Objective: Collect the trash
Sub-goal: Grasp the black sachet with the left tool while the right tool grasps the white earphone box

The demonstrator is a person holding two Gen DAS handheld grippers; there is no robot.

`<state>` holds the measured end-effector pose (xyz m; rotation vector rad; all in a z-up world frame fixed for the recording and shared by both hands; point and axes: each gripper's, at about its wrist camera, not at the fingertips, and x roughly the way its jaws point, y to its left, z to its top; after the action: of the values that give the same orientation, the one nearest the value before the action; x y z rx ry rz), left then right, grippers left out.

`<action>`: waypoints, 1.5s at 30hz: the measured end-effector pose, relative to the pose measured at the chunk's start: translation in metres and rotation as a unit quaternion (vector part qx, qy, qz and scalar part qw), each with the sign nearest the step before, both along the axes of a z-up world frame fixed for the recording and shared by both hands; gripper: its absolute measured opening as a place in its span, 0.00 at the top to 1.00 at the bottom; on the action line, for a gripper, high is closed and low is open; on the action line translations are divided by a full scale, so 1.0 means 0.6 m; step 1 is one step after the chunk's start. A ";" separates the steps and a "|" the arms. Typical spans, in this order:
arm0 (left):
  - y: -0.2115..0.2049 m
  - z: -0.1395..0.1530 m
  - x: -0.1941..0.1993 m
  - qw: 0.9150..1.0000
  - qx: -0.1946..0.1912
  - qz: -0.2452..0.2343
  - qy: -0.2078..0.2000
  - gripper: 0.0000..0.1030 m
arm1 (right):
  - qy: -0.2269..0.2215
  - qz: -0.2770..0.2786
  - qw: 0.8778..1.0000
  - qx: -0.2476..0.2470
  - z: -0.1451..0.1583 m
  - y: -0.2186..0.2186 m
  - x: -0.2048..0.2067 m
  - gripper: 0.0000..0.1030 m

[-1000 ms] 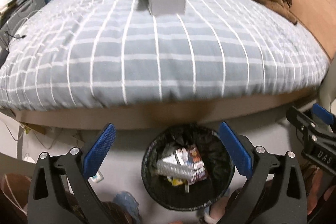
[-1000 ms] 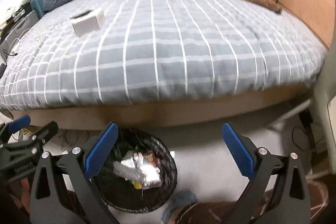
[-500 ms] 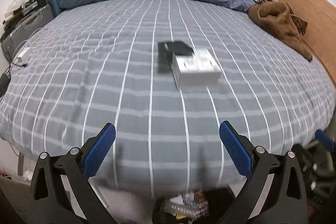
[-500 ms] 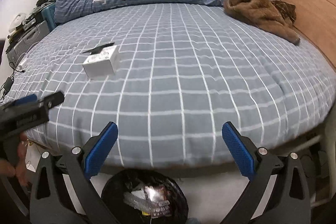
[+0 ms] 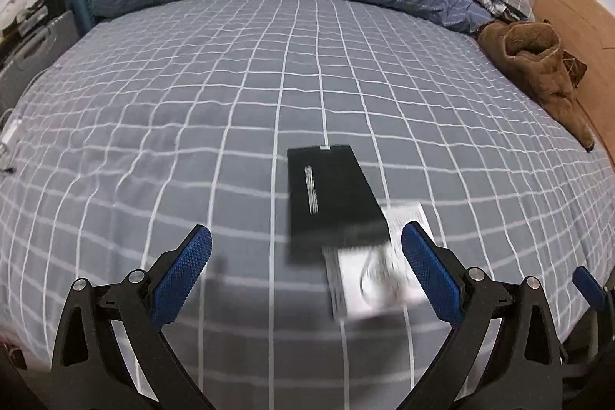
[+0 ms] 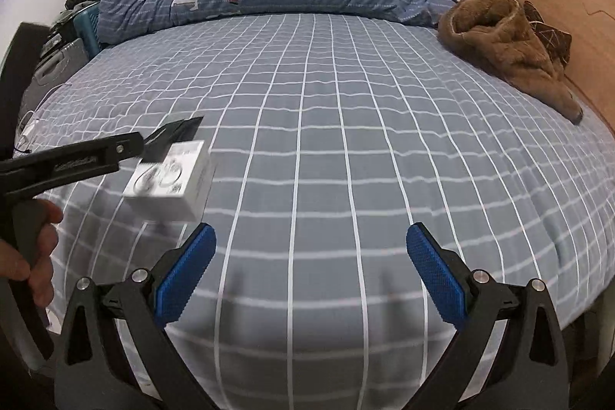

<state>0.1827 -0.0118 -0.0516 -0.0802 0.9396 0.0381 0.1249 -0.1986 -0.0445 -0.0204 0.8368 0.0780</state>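
The left gripper [image 5: 306, 273] is released, jaws spread wide, hovering above the bed [image 5: 192, 110] close to its near edge. The white box [image 5: 378, 262] lies on the checked sheet with a black lid [image 5: 332, 196] resting partly over its far end; in the left wrist view both sit toward the right finger rather than centred between the fingers. The right gripper [image 6: 311, 269] is also released and holds nothing, positioned over bare sheet near the same edge, well apart from the box.

Recommended procedure for the step in hand, grasping the box:
- Shift the left gripper rightward until the box sits centred between the pads.
- Lower until the pads span its long sides.
- Clench firmly; the soft bedding may yield.
- Expect the loose lid to slide off.
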 end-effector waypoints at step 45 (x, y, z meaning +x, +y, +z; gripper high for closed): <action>0.151 -0.019 0.003 0.999 0.010 0.038 0.026 0.52 | 0.048 0.034 0.998 0.027 -0.030 0.204 0.095 0.07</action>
<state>0.1845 0.0786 -0.0632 -0.0968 0.9884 0.1195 0.1819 -0.0762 -0.0622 0.0054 0.9292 0.1661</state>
